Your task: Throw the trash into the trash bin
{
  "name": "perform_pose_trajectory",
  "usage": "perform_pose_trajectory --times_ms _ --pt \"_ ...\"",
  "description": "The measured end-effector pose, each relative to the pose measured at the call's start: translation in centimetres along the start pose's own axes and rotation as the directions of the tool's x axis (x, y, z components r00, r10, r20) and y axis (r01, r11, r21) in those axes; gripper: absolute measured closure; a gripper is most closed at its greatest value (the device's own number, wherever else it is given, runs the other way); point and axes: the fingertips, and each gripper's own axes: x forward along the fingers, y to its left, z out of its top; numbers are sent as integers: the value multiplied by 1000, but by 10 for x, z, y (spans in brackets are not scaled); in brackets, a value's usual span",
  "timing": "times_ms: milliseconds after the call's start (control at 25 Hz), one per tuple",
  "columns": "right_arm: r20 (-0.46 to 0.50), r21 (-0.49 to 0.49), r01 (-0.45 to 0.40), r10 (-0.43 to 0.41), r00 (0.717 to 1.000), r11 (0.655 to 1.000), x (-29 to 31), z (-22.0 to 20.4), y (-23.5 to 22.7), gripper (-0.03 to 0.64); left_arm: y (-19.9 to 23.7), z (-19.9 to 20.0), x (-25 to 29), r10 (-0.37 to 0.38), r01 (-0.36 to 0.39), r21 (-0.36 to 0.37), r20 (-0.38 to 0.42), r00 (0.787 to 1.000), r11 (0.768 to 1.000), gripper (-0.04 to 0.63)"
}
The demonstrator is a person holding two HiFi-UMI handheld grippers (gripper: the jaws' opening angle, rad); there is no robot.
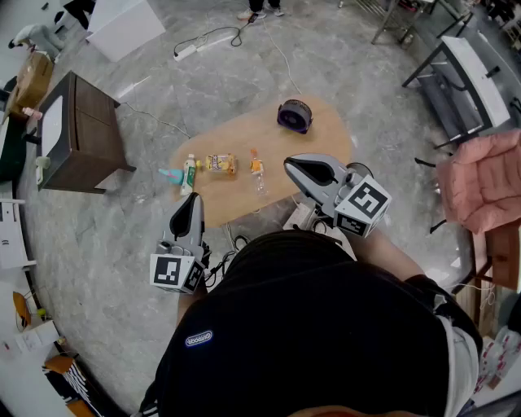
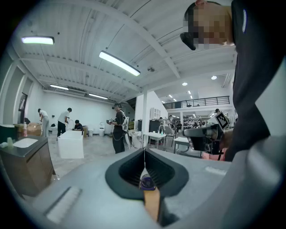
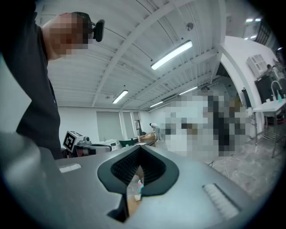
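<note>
A dark purple trash bin [image 1: 294, 115] stands at the far end of the oval wooden table [image 1: 317, 142]. Trash lies in a row on the near side: a teal piece [image 1: 172, 175], a white bottle [image 1: 189, 173], a yellow packet [image 1: 220, 163] and an orange-topped wrapper [image 1: 257, 173]. My left gripper [image 1: 194, 199] hovers just off the table's near edge, shut and empty. My right gripper [image 1: 295, 166] is held over the table's near right part, also shut and empty. Between the left jaws [image 2: 144, 153] the bin [image 2: 147, 182] shows; between the right jaws [image 3: 139, 148] a teal piece [image 3: 140, 184] shows.
A dark wooden cabinet [image 1: 77, 134] stands left of the table. A white box [image 1: 122, 24] and a power strip with cable [image 1: 187, 50] lie on the floor beyond. A pink-covered chair [image 1: 480, 179] and a metal-framed desk [image 1: 468, 77] are to the right. People [image 2: 118, 132] stand far off.
</note>
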Motion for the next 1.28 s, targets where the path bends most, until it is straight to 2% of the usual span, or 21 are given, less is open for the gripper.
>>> perform_pose_trajectory --times_ms 200,400,480,560,720,800,880,1000,1120,1200,1280 --pt "-19 -41 -1 0 1000 999 10 -7 10 588 15 -7 -12 6 -6 -3 -6 1000 1000 595" --pt "-33 -44 34 -36 999 998 32 -4 34 588 46 -10 -31 -2 2 -5 -7 1000 1000 595" --pt "-45 -54 62 -64 997 997 38 -8 44 588 58 -15 -40 -35 34 9 15 999 999 595" --pt "-54 -58 102 -105 993 993 37 -18 50 588 71 -23 -48 -54 54 14 5 999 998 595" --pt "-43 -27 186 -187 981 982 25 -24 60 588 96 -42 -66 -47 47 -2 -62 997 999 595" --pt "-43 -18 207 -207 977 978 13 -24 63 588 98 -45 -73 -33 33 -5 -69 997 999 595" --pt "-42 -25 206 -207 977 978 4 -23 63 588 93 -44 -76 -17 17 -6 -62 998 1000 595" --pt "9 -26 156 -156 988 987 -2 -15 67 588 77 -40 -78 18 -18 -1 -39 999 1000 595" --pt "79 4 106 -106 991 994 -23 -4 80 588 39 -38 -82 27 -28 -20 -32 999 999 595" --pt "77 6 82 -82 994 997 -45 -10 82 588 7 -37 -86 27 -28 -26 -21 999 999 595" --pt "55 18 41 -42 998 999 -59 -23 79 588 -18 -39 -89 52 -52 1 -30 998 999 595"
